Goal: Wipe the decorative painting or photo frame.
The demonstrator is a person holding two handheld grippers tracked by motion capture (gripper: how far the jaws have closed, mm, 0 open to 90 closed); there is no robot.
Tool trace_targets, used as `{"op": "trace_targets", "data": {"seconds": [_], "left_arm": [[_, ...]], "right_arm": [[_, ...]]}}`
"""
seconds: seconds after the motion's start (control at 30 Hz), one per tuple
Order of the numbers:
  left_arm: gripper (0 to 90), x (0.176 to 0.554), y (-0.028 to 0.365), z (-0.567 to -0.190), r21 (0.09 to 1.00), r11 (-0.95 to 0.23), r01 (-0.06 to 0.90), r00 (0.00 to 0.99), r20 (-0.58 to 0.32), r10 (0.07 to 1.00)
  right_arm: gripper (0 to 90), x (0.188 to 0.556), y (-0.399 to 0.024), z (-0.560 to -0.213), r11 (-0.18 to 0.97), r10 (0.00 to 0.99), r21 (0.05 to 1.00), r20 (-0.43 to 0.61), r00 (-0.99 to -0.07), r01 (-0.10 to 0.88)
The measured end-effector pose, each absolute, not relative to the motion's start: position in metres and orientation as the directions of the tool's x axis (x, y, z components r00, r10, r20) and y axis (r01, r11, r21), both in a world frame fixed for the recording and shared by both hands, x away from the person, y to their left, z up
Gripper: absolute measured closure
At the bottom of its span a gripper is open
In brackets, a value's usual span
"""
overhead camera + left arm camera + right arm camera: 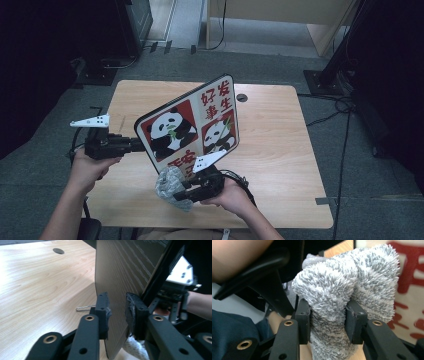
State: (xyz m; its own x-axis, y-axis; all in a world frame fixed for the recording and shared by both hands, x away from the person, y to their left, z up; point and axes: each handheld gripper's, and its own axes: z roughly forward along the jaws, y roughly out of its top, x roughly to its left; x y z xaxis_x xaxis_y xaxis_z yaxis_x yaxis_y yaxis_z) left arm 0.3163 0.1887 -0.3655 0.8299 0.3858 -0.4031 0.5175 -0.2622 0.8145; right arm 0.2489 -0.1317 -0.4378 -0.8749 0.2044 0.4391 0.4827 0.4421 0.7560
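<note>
My right claw is clenched on the cloth: both pads dig into the grey fluffy bundle, which bulges out above the jaws and hangs a little below them. Straight past the cloth, touching it or very near, I see the printed face of the board, red characters on a pale ground. From the high view that claw sits at the board's lower edge with the cloth bunched just to its left, against the bottom of the board.

My left claw straddles the board's side edge. The plain back of the board runs up between the two pads; the left pad seems to lie against that face, while a small gap shows at the right pad, so I read the jaws as loosened around the edge rather than squeezing it. From above, this claw meets the board's left edge, and the board stands tilted, raised off the table. Beyond the left jaw a thin wire clip lies on the table, apart from the board.
</note>
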Motion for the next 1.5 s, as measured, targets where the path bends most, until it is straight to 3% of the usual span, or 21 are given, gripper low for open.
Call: {"op": "trace_targets", "data": {"seconds": [0.33, 0.87, 1.5], "left_arm": [[61.2, 0.317, 0.194, -0.363, 0.811, -0.283, 0.512, 0.822, -0.367, 0.435], [53.3, 0.321, 0.216, -0.366, 0.823, -0.259, 0.505, 0.812, -0.351, 0.467], [52.3, 0.323, 0.234, -0.368, 0.823, -0.224, 0.522, 0.790, -0.366, 0.492]], "right_arm": [[62.3, 0.244, -0.118, -0.407, 0.429, 0.161, 0.786, 0.419, -0.894, 0.446], [62.1, 0.248, -0.079, -0.368, 0.432, 0.089, 0.819, 0.378, -0.921, 0.378], [62.1, 0.281, -0.050, -0.327, 0.400, 0.087, 0.850, 0.338, -0.937, 0.343]]}}
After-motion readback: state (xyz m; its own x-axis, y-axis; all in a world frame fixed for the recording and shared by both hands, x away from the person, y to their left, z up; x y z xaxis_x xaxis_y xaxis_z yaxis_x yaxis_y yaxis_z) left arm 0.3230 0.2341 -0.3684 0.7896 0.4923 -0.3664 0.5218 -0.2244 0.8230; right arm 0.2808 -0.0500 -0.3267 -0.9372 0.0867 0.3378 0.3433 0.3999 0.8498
